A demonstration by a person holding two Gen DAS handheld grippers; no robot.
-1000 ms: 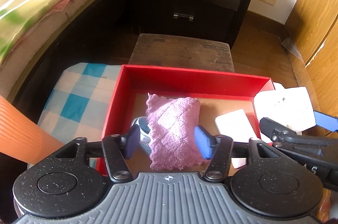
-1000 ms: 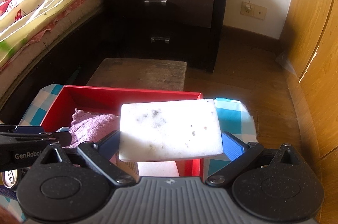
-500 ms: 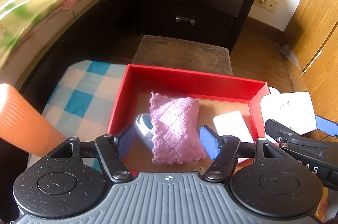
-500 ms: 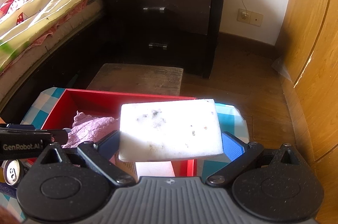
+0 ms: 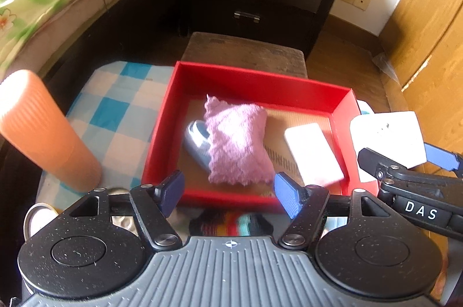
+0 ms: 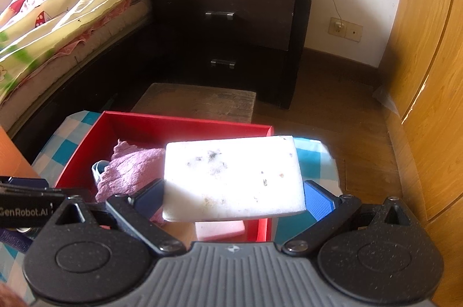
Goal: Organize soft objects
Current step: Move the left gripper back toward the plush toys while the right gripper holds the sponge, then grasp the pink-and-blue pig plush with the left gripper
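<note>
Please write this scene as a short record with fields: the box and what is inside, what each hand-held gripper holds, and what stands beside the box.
container: red box on checkered cloth
inside box: pink knitted cloth, lying partly over a light blue item; white sponge
left hand-held gripper: jaws opening, nothing between them
right hand-held gripper: shut on a stained white sponge, held above the box's right side
beside box: orange ribbed cylinder, to its left
</note>
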